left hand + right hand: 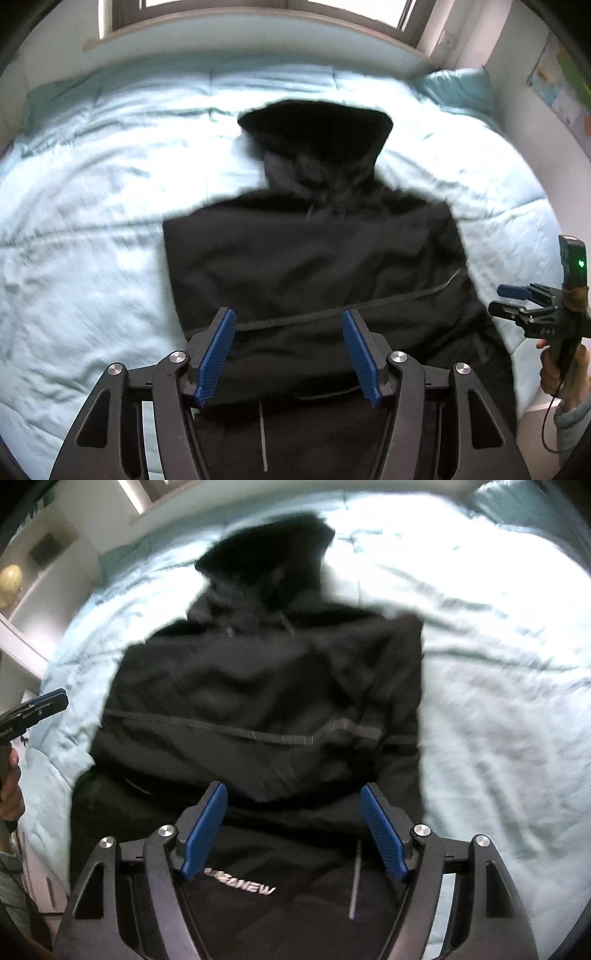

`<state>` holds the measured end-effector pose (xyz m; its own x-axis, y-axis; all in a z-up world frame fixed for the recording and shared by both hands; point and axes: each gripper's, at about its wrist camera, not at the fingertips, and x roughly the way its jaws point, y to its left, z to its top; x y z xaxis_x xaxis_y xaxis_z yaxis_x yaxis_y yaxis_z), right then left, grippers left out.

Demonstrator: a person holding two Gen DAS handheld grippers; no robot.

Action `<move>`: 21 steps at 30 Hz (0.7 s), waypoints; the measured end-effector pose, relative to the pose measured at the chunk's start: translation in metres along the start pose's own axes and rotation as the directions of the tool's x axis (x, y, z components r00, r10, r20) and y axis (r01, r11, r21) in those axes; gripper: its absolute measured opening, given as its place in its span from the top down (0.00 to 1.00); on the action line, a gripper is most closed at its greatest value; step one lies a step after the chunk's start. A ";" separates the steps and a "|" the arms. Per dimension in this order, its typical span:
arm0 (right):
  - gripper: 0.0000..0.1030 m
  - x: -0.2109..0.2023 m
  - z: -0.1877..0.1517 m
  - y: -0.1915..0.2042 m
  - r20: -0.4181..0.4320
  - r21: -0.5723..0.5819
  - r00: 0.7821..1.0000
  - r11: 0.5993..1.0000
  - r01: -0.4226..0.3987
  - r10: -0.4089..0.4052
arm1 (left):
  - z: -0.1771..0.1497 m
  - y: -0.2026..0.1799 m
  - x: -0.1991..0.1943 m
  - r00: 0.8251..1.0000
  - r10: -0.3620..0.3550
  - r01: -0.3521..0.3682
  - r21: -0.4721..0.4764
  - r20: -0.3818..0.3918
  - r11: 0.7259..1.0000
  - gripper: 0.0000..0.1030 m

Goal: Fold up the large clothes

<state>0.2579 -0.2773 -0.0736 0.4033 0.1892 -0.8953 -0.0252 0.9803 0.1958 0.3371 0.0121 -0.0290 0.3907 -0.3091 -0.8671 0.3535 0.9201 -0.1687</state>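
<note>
A black hooded jacket point(314, 258) point(258, 683) lies flat on a pale blue quilt point(92, 184) point(498, 701), its sleeves folded across the body and its hood point(317, 129) point(266, 554) at the far end. White lettering point(240, 886) shows on its near hem. My left gripper point(289, 315) hovers above the near part of the jacket, open, with nothing between its blue pads. My right gripper point(294, 788) hangs above the same near edge, also open and holding nothing. Each gripper shows at the edge of the other's view: the right gripper point(517, 302), the left gripper point(48, 701).
A window with a wooden ledge point(258, 37) runs behind the bed. A teal pillow point(458, 88) lies at the far right corner, and a poster point(561, 88) hangs on the right wall. A shelf with a yellow object point(11, 583) stands left. A hand point(561, 373) grips the right gripper's handle.
</note>
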 end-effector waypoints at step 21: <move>0.25 0.038 0.249 -0.012 0.095 0.135 0.995 0.991 0.019 -0.032 | 0.212 0.040 0.107 0.999 0.018 -0.021 -0.095 -0.028 0.995 0.39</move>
<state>0.5013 -0.2956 -0.0106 0.4885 0.1519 -0.8592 0.1064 0.9670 0.2315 0.5729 -0.0350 -0.0295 0.3731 -0.2852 -0.8829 0.2624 0.9452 -0.1944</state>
